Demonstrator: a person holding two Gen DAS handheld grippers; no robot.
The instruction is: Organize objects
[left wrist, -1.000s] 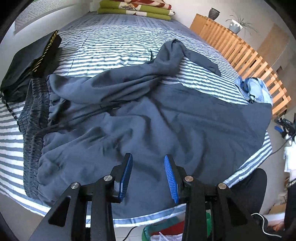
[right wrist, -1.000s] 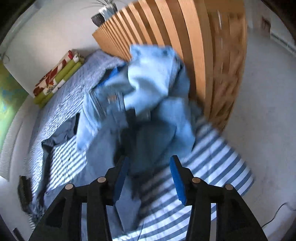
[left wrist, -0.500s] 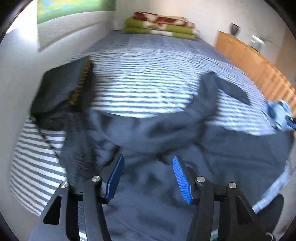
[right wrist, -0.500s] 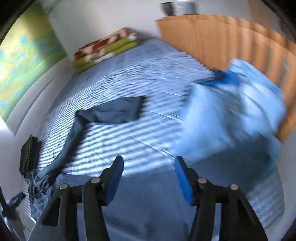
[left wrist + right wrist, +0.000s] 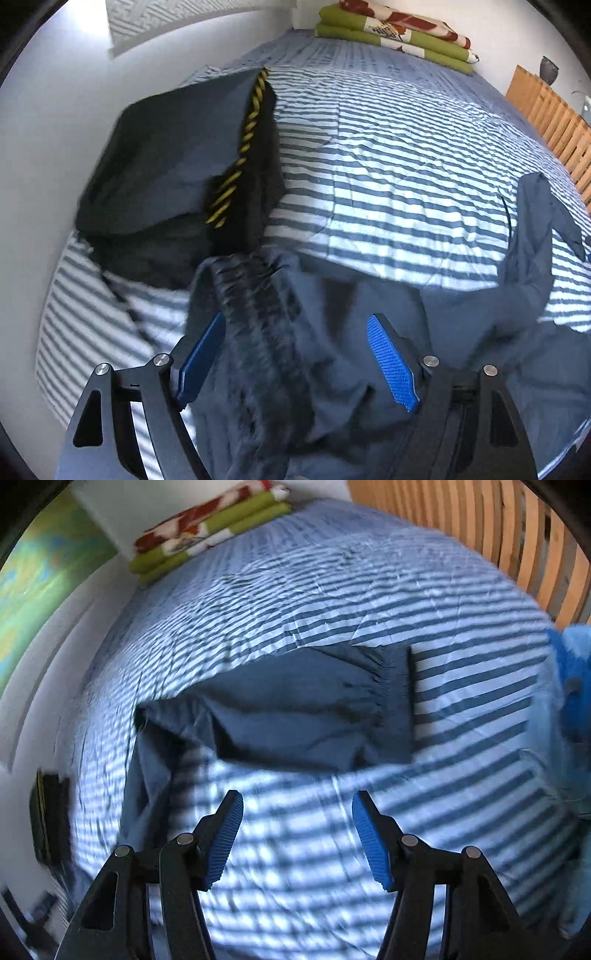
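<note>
Dark blue trousers [image 5: 332, 350] lie spread on the striped bed [image 5: 388, 155]. Their gathered waistband [image 5: 255, 306] runs between the jaws of my open left gripper [image 5: 295, 354], which hovers just above it. In the right wrist view one trouser leg with an elastic cuff [image 5: 391, 701] lies across the bed [image 5: 332, 590]. My right gripper [image 5: 297, 834] is open and empty, a little short of that leg [image 5: 295, 709].
A folded black garment with yellow cord [image 5: 177, 170] lies at the bed's left edge, touching the waistband. Light blue jeans [image 5: 572, 686] lie at the right by the wooden slatted footboard [image 5: 517, 535]. Folded green and red blankets [image 5: 395, 29] sit at the far end.
Both grippers swung left and opened wider. The left moved from the trouser middle to the waistband. The right left the jeans and now faces the trouser leg.
</note>
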